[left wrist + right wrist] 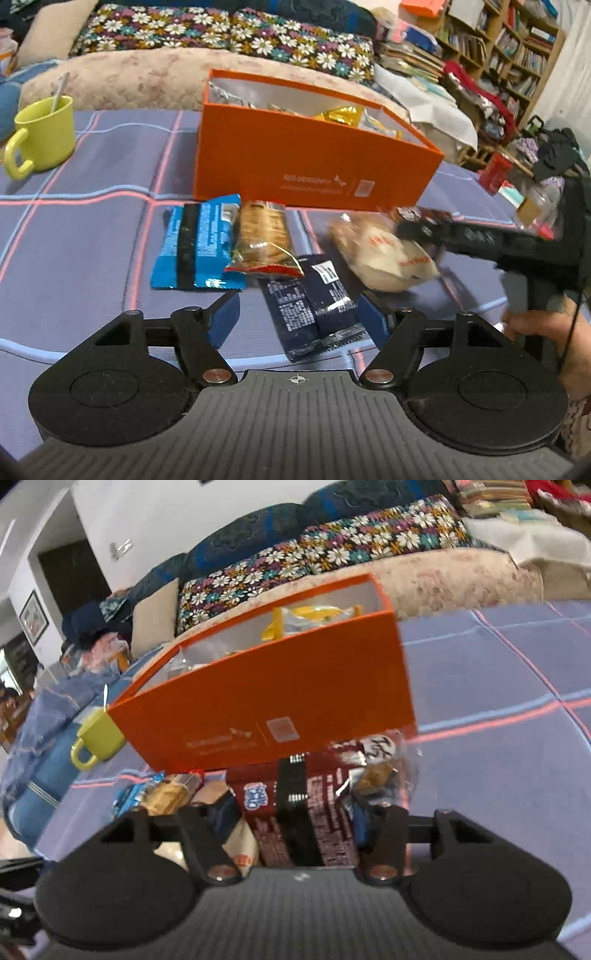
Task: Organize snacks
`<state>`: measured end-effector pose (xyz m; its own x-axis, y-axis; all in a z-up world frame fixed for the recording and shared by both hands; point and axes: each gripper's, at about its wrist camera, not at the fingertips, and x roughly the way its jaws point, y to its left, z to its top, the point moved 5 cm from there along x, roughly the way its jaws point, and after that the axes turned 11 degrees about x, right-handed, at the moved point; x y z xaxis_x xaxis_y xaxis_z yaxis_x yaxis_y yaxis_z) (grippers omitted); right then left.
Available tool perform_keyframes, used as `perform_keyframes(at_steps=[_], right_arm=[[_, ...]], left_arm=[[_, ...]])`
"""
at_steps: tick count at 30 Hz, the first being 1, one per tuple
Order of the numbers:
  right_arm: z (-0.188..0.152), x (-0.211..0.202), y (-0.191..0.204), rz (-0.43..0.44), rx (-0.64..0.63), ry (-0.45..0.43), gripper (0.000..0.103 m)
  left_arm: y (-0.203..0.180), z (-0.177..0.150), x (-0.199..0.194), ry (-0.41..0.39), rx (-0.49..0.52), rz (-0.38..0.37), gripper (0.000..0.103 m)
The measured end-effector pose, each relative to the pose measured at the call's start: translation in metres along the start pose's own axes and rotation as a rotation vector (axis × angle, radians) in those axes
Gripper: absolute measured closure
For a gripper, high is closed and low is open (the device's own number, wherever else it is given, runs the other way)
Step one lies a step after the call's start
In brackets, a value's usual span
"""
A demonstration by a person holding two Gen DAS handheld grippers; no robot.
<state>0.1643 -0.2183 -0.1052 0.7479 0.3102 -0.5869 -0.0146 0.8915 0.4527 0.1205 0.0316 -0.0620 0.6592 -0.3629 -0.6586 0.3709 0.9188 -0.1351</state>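
Observation:
An open orange box (295,162) holding several snack packets stands on the plaid cloth; it also shows in the right wrist view (280,709). In front of it lie a blue packet (195,247), a clear biscuit packet (264,240), a dark navy packet (314,302) and a pale bun packet (384,254). My left gripper (297,317) is open, low over the navy packet. My right gripper (291,816) straddles a dark red packet (295,812), jaws wide around it; whether they press it is unclear. It reaches in from the right in the left wrist view (424,225).
A yellow-green mug (44,133) with a spoon stands at the left of the cloth. A sofa with a floral cushion (221,33) lies behind the box. Cluttered bookshelves (509,55) fill the right background. A small clear-wrapped snack (380,768) lies by the red packet.

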Motion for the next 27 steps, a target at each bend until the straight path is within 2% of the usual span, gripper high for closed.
perform_keyframes(at_steps=[2,8,9,10,11,12,14,19,27], right_arm=[[-0.004,-0.015,-0.01,-0.028,-0.038,-0.002,0.053],[-0.018,-0.057,-0.064,-0.109,-0.035,0.028,0.051],[-0.019,-0.062,-0.069,-0.125,-0.05,0.027,0.047],[-0.02,-0.068,-0.075,-0.153,-0.061,0.023,0.034],[-0.021,-0.072,-0.079,-0.172,-0.065,0.018,0.028],[-0.021,-0.076,-0.082,-0.177,-0.064,0.011,0.028],[-0.016,-0.086,-0.084,-0.146,-0.035,-0.018,0.021],[0.001,-0.108,-0.072,-0.08,-0.021,-0.121,0.019],[0.0,-0.076,-0.044,-0.019,-0.036,-0.076,0.017]], left_arm=[[0.001,0.0,-0.003,-0.01,0.003,0.013,0.053],[-0.009,-0.003,0.0,0.004,0.04,0.03,0.049],[-0.013,-0.003,0.003,0.009,0.047,0.035,0.048],[-0.017,-0.003,0.006,0.014,0.054,0.041,0.047],[-0.02,-0.002,0.01,0.017,0.063,0.046,0.046],[-0.025,-0.001,0.013,0.02,0.074,0.054,0.045],[-0.032,0.0,0.019,0.022,0.096,0.076,0.041],[-0.046,0.001,0.034,0.036,0.135,0.104,0.039],[-0.042,0.005,0.042,0.049,0.104,0.118,0.037]])
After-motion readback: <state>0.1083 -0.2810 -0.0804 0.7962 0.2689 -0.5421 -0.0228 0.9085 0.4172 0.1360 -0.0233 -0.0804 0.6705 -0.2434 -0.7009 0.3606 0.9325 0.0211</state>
